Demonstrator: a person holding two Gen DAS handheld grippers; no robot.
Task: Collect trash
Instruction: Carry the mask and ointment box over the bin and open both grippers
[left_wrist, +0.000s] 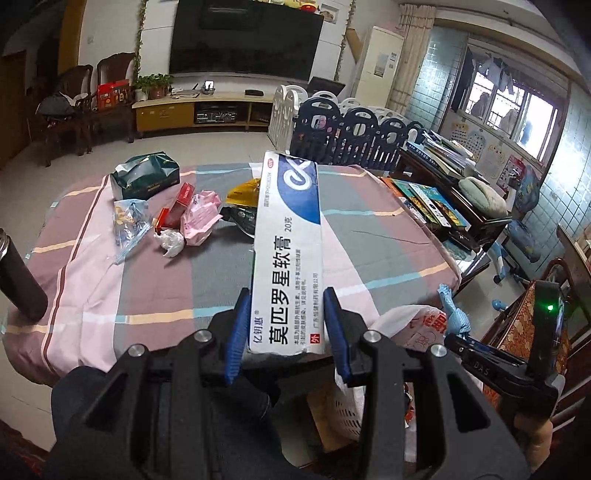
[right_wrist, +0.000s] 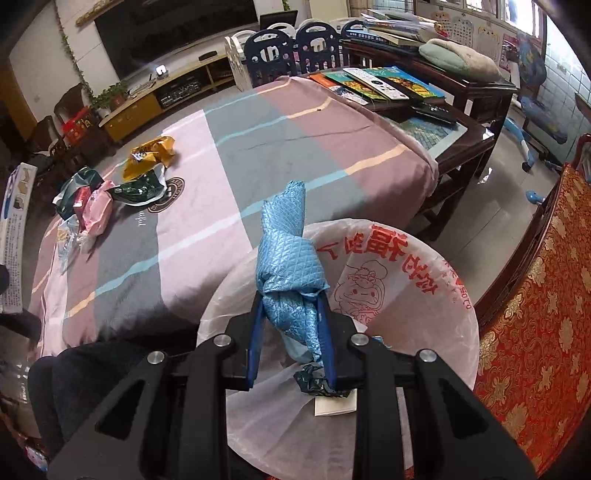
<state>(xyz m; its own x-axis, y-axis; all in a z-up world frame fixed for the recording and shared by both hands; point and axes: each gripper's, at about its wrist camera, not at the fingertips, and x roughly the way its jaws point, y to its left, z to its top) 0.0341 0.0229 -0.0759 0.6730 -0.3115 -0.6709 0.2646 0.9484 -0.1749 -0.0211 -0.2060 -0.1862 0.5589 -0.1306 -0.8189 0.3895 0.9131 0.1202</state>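
Observation:
My left gripper (left_wrist: 287, 301) is shut on a long white and blue ointment box (left_wrist: 290, 251), held above the near edge of the table (left_wrist: 369, 254). My right gripper (right_wrist: 290, 299) is shut on a crumpled blue quilted wrapper (right_wrist: 286, 258), held over the open trash bin lined with a white plastic bag (right_wrist: 406, 266). The bin also shows in the left wrist view (left_wrist: 417, 328), at the right of the box. A pile of trash lies at the table's far left: a pink wrapper (left_wrist: 201, 218), a red box (left_wrist: 181, 205), a white wad (left_wrist: 170, 242), a clear bag (left_wrist: 129, 225).
A green tissue pack (left_wrist: 146, 177) and a yellow bag (right_wrist: 149, 155) and dark green bag (right_wrist: 138, 190) lie on the table. A red patterned chair (right_wrist: 535, 314) stands right of the bin. A low table with books (right_wrist: 388, 85) stands beyond.

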